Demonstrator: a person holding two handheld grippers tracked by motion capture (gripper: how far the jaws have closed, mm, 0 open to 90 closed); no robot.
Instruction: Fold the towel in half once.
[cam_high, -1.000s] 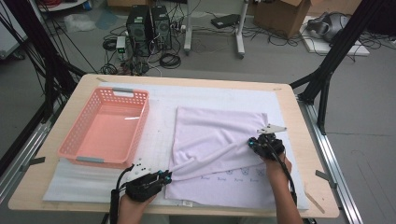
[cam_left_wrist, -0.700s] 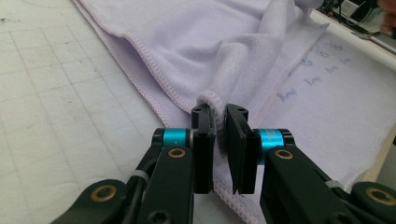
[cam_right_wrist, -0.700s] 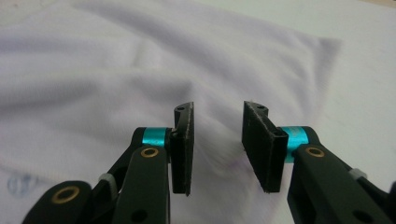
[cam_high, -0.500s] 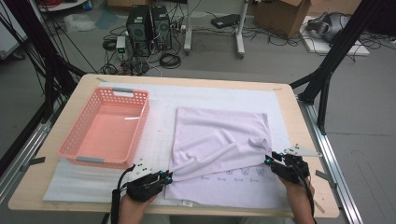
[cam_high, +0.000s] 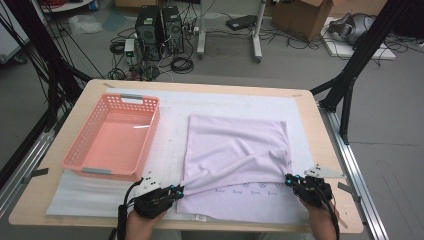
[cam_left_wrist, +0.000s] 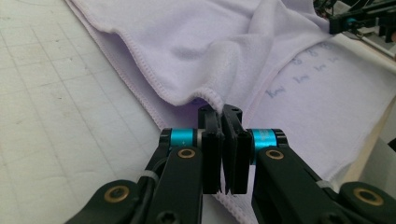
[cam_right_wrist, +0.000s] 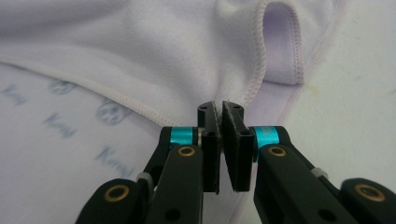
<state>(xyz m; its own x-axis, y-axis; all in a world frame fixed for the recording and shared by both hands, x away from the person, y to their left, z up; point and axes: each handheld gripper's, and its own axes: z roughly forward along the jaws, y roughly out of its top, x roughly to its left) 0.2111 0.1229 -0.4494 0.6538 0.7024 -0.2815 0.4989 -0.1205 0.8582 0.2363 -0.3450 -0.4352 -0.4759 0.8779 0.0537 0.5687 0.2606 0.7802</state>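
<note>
A pale wooden table (cam_high: 320, 112) is seen from the high view, most of its top covered by a white gridded mat (cam_high: 170, 150). On the right half of the mat a lilac towel (cam_high: 235, 145) is spread, its far part lying flat and square, its near part folded over itself so that a printed underside with small blue marks is exposed along the near edge. A raised ridge of cloth is drawn across the towel from the near left corner toward the right edge.

To the left of the towel, well apart from it, a pink plastic basket (cam_high: 80, 150) is set on the mat, its long side running away from the person.

At the near left corner of the towel the left gripper (cam_high: 172, 190) is held; in the left gripper view (cam_left_wrist: 223, 112) its jaws are seen pressed together on the hemmed edge of the folded cloth, which bulges just above the tips. At the near right side the right gripper (cam_high: 292, 179) is held at the towel's edge — its jaws have just been closing. In the right gripper view (cam_right_wrist: 220, 108) they stand together with the lilac hem meeting their tips, and cloth appears to be pinched between them, a loop of hem (cam_right_wrist: 280, 42) standing up beyond.

Between the two grippers the fold of towel is stretched along the near side of the table.
</note>
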